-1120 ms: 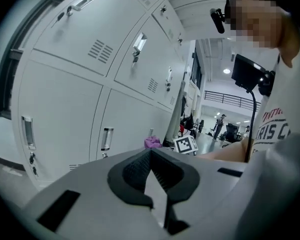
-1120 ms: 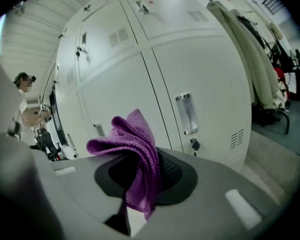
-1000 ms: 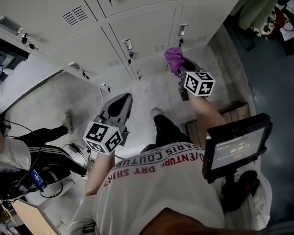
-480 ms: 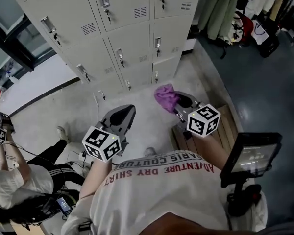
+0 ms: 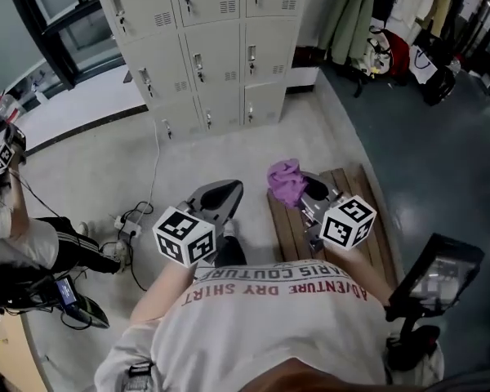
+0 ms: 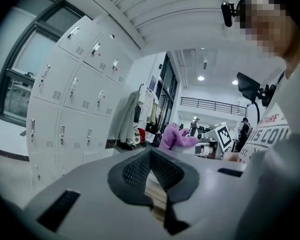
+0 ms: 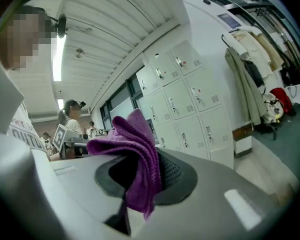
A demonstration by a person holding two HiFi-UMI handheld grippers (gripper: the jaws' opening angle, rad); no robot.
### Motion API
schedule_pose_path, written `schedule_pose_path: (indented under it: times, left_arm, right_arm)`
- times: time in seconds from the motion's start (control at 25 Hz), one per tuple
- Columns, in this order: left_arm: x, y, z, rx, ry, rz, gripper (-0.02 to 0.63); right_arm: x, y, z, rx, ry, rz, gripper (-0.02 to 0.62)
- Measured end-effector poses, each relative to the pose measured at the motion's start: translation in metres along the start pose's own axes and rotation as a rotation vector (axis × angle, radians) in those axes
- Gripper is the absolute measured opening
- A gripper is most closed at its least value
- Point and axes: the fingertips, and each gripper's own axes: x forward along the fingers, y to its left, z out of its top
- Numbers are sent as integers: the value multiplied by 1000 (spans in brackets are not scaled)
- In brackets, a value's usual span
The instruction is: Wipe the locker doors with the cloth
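Note:
The grey lockers (image 5: 204, 47) stand across the floor, well away from both grippers. My right gripper (image 5: 298, 188) is shut on a purple cloth (image 5: 287, 180) and hangs over the near end of a wooden slatted bench (image 5: 374, 219). In the right gripper view the cloth (image 7: 135, 144) bunches up out of the gripper (image 7: 152, 170), with the lockers (image 7: 190, 104) far behind it. My left gripper (image 5: 222, 193) hangs over the floor, shut with nothing in it. In the left gripper view the gripper (image 6: 150, 154) has its pads meeting at the tip, and the cloth (image 6: 176, 136) shows beyond.
A person (image 5: 24, 247) sits on the floor at the left beside cables and a power strip (image 5: 124, 229). Coats (image 5: 351, 15) and bags (image 5: 408, 55) hang right of the lockers. A screen on a stand (image 5: 437, 276) is at my right side.
Both grippers have come back from the locker doors, which now stand much farther off. The right gripper still holds the cloth and is now over the wooden bench.

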Motion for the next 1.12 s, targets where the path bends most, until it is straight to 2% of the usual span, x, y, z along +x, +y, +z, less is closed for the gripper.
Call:
schedule_pose_path:
  times: [0.2,0.36,0.56,0.84,1.12]
  left_arm:
    - [-40,-152,-42,30,7,-22,2]
    - [-73,-228,-39,66,20,-21,2]
    - [-101,-272,-33,96,18,-11,2]
    - [-130,-305,-37,115,-4,-5,2]
    - [-174,-329,-43,111,2,-26,2]
  right_arm:
    - [-149,53,-41,18,11,-23,71]
    - [-215,97,-33,26,-19,13,71]
    - [-250,140,-22,17,-44,38,71]
    - [-278,172,-24,10,-56,46,69]
    - [-297,223,-32,4,-47,24,69]
